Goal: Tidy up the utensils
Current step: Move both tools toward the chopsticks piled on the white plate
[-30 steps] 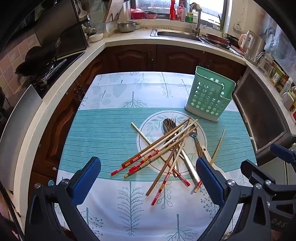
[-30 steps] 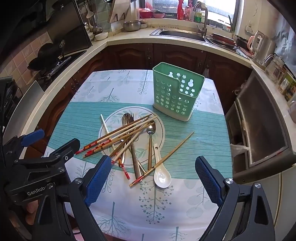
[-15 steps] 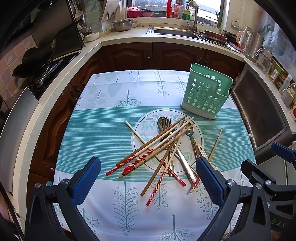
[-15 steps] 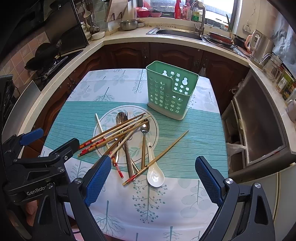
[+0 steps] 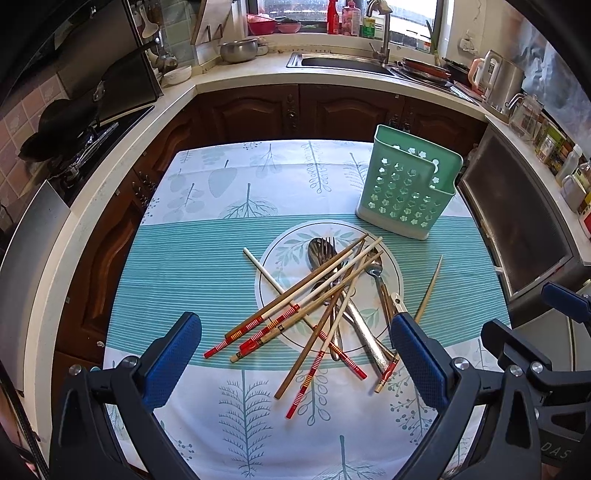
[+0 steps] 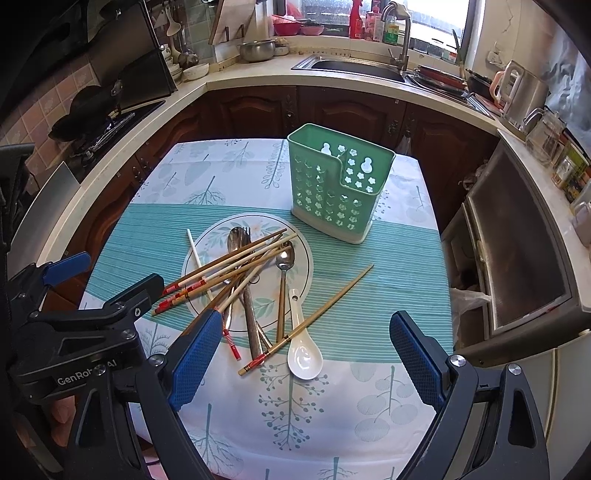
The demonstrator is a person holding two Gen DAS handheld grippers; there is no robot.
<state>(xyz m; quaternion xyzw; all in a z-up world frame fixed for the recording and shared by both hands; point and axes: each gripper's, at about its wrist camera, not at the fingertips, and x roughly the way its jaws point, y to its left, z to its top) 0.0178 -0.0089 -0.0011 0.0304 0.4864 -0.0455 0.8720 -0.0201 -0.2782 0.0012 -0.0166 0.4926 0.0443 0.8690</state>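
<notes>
From my remote station: a leaf-print tablecloth (image 5: 229, 192) covers the table, ringed by dark cabinets (image 5: 255, 110); a sink (image 5: 343, 62) and faucet (image 5: 384, 33) sit below the window, a kettle (image 5: 498, 79) right, a stove (image 5: 85, 144) left

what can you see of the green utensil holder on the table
The green utensil holder is a mint plastic caddy with a paler base. Its walls are pierced with flower-shaped holes, and a stepped inner divider splits it into compartments; two larger keyhole-like openings sit high on the back wall. It stands upright on the patterned tablecloth, just beyond the plate of utensils. No utensil shows inside it, and neither tool touches it.
</notes>
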